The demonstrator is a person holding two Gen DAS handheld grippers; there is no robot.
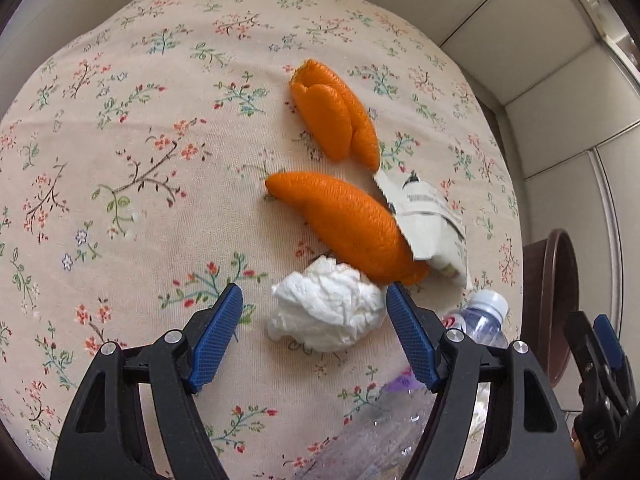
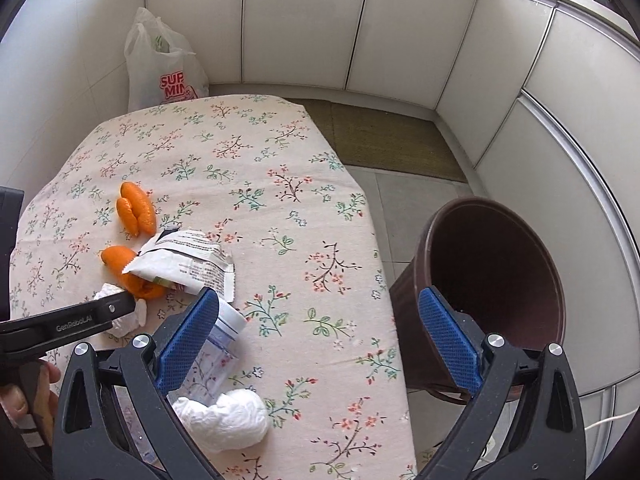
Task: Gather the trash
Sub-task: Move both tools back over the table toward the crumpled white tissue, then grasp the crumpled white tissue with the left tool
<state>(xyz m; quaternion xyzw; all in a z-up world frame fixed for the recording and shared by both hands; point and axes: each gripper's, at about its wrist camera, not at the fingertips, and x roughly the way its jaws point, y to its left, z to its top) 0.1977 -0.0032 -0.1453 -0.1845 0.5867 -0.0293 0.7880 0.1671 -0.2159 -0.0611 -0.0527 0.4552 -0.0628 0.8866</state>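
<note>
From the left wrist, our left tool (image 1: 314,294) hangs wide apart around the tissue (image 1: 326,310), ready to pinch. From the right wrist, our right tool (image 2: 318,300) is apart too, empty, facing the bin (image 2: 496,280) beside the table (image 2: 280,184).

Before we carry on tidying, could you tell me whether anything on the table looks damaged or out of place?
Yes: litter lies on the tablecloth: two orange peels, a torn-open wrapper, crumpled tissues and a plastic bottle on its side. Nothing looks spilled.
</note>
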